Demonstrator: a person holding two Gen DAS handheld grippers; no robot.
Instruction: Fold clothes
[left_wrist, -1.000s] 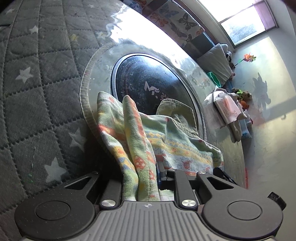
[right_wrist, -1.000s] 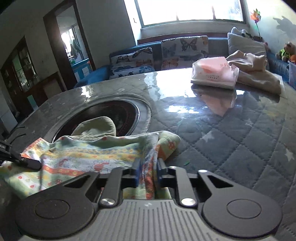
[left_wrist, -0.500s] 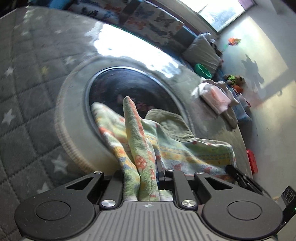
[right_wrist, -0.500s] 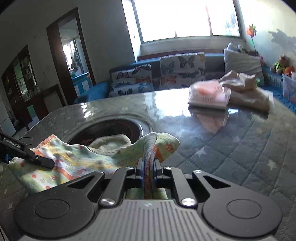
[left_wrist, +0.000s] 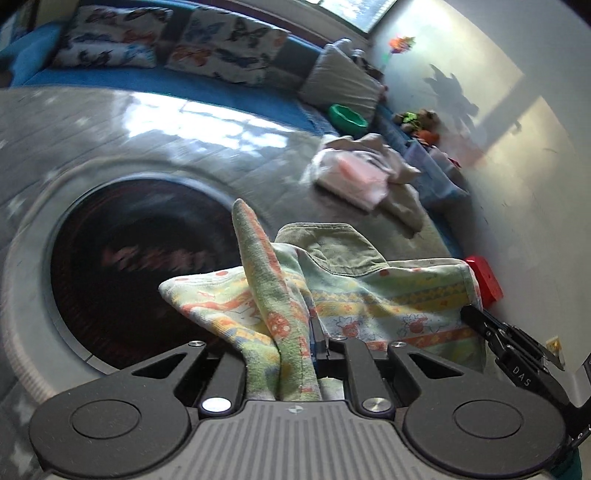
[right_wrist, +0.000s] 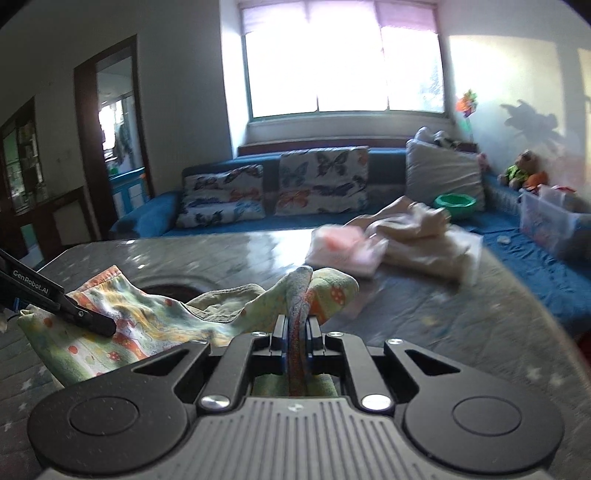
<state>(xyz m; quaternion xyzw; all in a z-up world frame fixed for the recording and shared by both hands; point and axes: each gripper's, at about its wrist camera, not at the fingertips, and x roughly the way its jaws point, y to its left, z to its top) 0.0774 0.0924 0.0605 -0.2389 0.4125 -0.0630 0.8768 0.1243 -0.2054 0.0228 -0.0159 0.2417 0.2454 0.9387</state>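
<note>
A pastel printed child's garment (left_wrist: 388, 306) with an olive-green lining (left_wrist: 332, 243) hangs stretched between my two grippers above the table. My left gripper (left_wrist: 291, 332) is shut on one bunched corner of it. My right gripper (right_wrist: 297, 325) is shut on the opposite corner (right_wrist: 303, 291). The right gripper's fingers (left_wrist: 491, 328) show at the right in the left wrist view, and the left gripper's fingers (right_wrist: 77, 314) show at the left in the right wrist view. The garment also shows in the right wrist view (right_wrist: 140, 325).
The table has a grey quilted star cover (right_wrist: 461, 314) and a round dark inset (left_wrist: 140, 258) in its middle. A pink packet and beige clothes (right_wrist: 388, 240) lie at the far side. A blue sofa with butterfly cushions (right_wrist: 295, 184) stands behind.
Both grippers have risen and tilted up with the garment. It has lifted off the table, and the views now take in the sofa and window.
</note>
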